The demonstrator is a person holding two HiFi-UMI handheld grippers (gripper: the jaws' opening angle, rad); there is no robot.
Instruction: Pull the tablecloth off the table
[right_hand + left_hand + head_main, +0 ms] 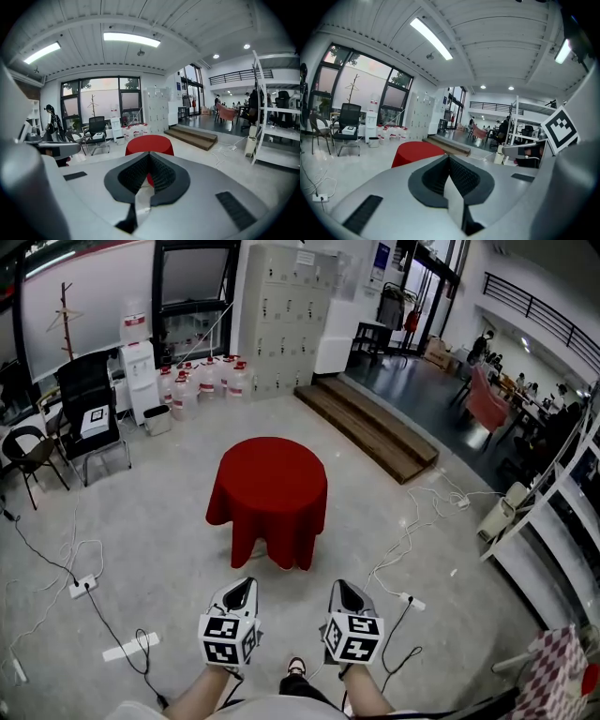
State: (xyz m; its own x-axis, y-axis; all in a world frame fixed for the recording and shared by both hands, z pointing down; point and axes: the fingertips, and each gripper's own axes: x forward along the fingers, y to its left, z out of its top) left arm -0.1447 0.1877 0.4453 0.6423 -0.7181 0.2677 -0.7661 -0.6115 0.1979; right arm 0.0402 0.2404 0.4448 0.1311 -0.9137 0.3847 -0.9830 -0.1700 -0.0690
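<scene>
The left claw (pixel 246 584) and the right claw (pixel 337 585) are both clenched and empty, jaws pressed together on nothing in each gripper view. In the head view we hold them side by side at the bottom centre of the frame, pointed toward the red tablecloth (pixel 270 486); it sits in the middle of the frame, well apart from both claws; it drapes over a round tabletop, its folds hanging low all round.

We judge the task not yet begun, since the cloth lies fully on and neither claw touches it; left to do is to close in, open a claw, take an edge and pull.

The tabletop and its legs are wholly hidden under the cloth; the cloth's far side is out of sight; in both gripper views the claw bodies cut off its lower part.
</scene>
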